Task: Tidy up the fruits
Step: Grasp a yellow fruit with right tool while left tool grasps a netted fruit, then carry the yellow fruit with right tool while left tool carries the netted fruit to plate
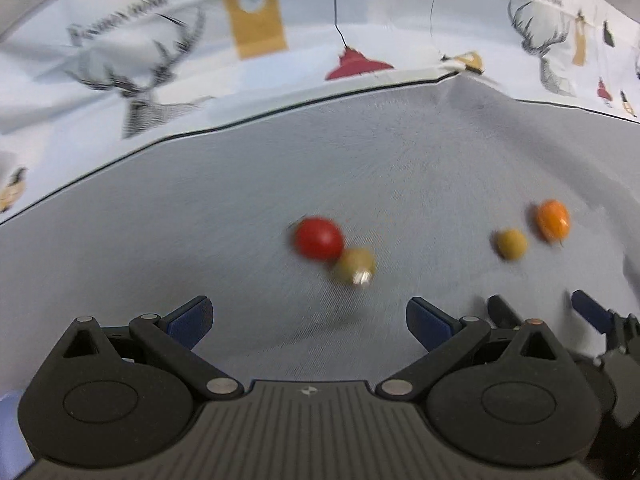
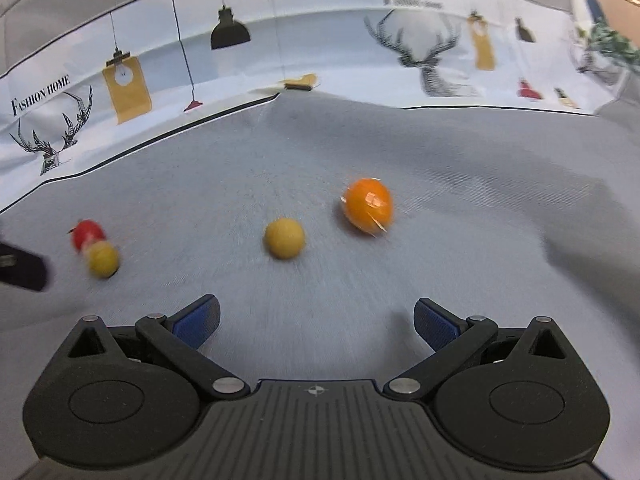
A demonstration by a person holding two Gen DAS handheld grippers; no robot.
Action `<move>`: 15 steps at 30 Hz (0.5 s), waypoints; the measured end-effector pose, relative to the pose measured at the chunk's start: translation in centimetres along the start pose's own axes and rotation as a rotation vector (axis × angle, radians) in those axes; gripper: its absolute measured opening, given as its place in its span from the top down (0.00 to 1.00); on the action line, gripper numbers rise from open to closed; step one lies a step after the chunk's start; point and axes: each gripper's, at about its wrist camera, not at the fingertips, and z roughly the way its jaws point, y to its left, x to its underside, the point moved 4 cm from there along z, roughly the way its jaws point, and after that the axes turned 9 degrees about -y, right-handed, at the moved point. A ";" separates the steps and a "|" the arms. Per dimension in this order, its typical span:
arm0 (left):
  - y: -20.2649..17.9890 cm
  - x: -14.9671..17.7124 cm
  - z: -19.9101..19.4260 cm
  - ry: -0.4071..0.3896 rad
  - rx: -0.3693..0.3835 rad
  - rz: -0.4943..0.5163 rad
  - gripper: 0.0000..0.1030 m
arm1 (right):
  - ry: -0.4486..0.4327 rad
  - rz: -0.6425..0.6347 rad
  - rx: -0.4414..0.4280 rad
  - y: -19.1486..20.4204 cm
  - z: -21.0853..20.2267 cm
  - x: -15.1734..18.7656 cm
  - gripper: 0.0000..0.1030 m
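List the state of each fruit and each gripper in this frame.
left gripper: open, empty, above the cloth.
right gripper: open, empty.
red fruit: loose on the grey cloth, touching a yellow-green fruit.
yellow-green fruit: loose, against the red one.
second yellow-green fruit: loose, alone, apart from the others.
orange fruit: loose, lying on its side.
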 end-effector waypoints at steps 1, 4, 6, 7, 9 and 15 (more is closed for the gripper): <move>-0.3 -0.4 1.3 0.007 -0.005 -0.001 0.00 | 0.001 -0.005 -0.010 0.1 1.1 -0.1 0.00; -0.7 -1.1 4.3 0.040 -0.024 -0.012 0.00 | -0.069 -0.071 -0.001 1.2 3.0 -0.6 0.01; -0.6 -1.0 5.1 0.060 -0.015 -0.047 0.02 | -0.087 -0.065 -0.021 1.7 3.8 -1.0 0.01; -0.3 -0.8 4.9 0.052 -0.002 -0.072 0.17 | -0.086 -0.066 -0.019 1.8 4.1 -1.2 0.01; -0.2 -0.6 4.1 0.008 -0.011 -0.070 0.42 | -0.093 -0.052 -0.009 1.7 3.8 -1.3 0.28; 0.3 0.3 2.1 -0.009 0.063 -0.051 0.74 | -0.100 0.018 -0.032 1.0 2.4 -1.3 0.73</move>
